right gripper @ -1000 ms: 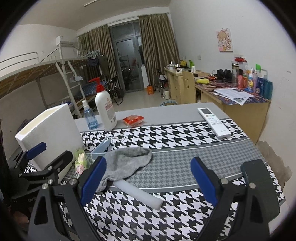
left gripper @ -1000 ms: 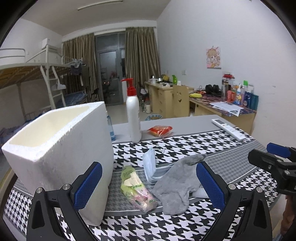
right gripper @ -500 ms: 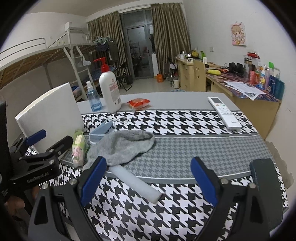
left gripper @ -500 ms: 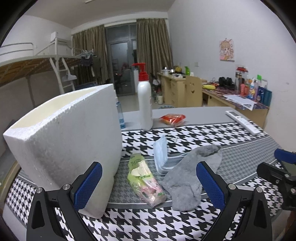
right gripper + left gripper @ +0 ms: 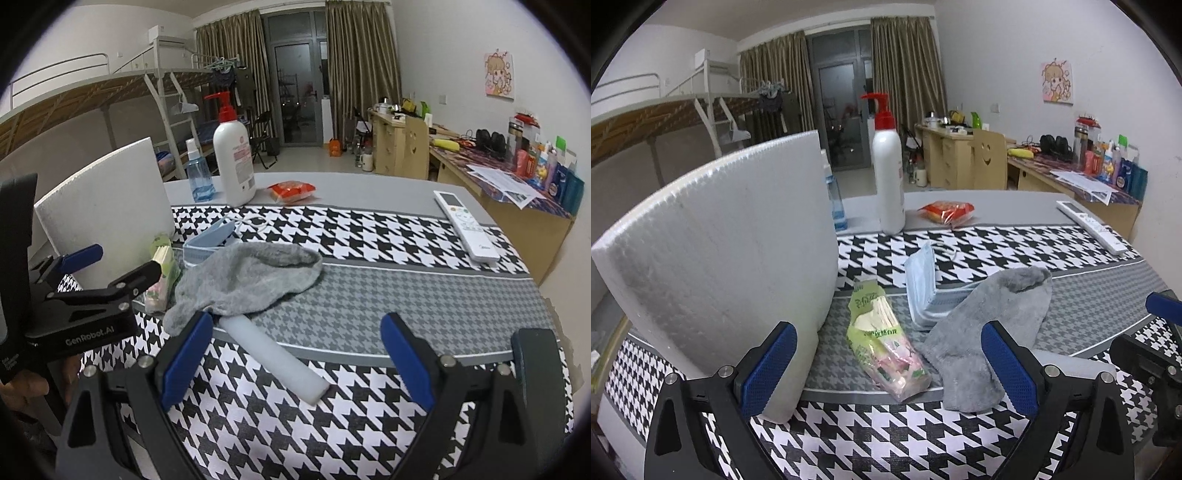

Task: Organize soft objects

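- The grey sock (image 5: 990,332) lies limp on the table (image 5: 406,295), just ahead of the left hand-held gripper (image 5: 890,365) and a little toward its right finger; in the right wrist view it is ahead and to the left of the right hand-held gripper (image 5: 295,354).
- Both hand-held grippers have their jaws spread wide, holding nothing.
- The sock looks light, fluffy and floppy — it should bunch rather than slide, so a pinch on a raised fold mid-body or at the cuff seems the surest hold.
- It drapes over one end of a white foam stick (image 5: 273,354) and touches a stack of blue face masks (image 5: 923,291); lifting it could drag either one.
- A tissue packet (image 5: 882,343) lies just left of the sock, with the white foam box (image 5: 731,266) beyond it, ahead of the left finger.
- Compared with a second ago, the left hand-held gripper has dropped lower and closer: the box's open top is no longer visible, only its side wall, and the sock and packet loom larger. The objects themselves have not shifted.
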Motion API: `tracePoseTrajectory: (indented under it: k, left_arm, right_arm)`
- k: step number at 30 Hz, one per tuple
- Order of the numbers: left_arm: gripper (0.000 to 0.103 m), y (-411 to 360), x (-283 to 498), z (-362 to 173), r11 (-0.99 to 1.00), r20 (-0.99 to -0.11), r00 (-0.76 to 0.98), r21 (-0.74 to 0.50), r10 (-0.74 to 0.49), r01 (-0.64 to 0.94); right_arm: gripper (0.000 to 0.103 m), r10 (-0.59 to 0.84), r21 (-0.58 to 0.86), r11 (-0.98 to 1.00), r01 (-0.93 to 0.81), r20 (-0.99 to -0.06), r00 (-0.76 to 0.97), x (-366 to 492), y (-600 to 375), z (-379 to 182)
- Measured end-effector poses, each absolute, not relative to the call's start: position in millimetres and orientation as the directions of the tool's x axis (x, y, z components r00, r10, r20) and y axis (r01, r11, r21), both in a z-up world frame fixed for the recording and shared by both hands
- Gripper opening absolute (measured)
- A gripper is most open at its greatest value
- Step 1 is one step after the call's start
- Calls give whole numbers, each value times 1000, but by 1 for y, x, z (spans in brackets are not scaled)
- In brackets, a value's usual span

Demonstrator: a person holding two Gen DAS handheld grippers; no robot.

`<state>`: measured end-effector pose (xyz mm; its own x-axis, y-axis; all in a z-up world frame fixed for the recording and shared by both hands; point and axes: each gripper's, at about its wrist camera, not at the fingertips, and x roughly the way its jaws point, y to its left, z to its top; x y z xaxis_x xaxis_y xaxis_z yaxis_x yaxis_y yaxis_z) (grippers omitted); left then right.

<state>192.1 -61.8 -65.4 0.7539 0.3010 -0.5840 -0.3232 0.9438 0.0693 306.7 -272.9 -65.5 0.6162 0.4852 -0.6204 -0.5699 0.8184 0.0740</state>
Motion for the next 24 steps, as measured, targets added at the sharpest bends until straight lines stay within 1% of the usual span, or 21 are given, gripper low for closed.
tracePoseTrajectory:
  k: [2, 6, 9, 14, 20, 24]
  left_arm:
    - [98, -60, 194, -68, 942, -595, 745, 66, 303, -330]
    - [89, -58, 200, -75, 938, -626, 715, 80, 311, -338]
    - [86, -56, 202, -80, 935, -648, 695, 79, 312, -346]
    - [84, -51, 204, -82, 930, -665, 680, 61, 309, -362]
    - [73, -49, 209, -89, 931, -700, 650, 60, 296, -360]
    - [71, -48, 210, -93, 931, -717, 635, 55, 288, -360]
  right_arm:
    - [95, 484, 75, 818, -570, -624, 613, 308, -273, -67]
    - [95, 486, 79, 818, -570, -626, 610, 309, -273, -68]
    - [95, 486, 78, 817, -571, -626, 610, 309, -273, -68]
    - [95, 483, 68, 812, -579, -634, 604, 310, -270, -71]
    - [95, 483, 75, 811, -581, -647, 590, 314, -270, -74]
    - [95, 487, 76, 806, -587, -648, 585, 313, -268, -75]
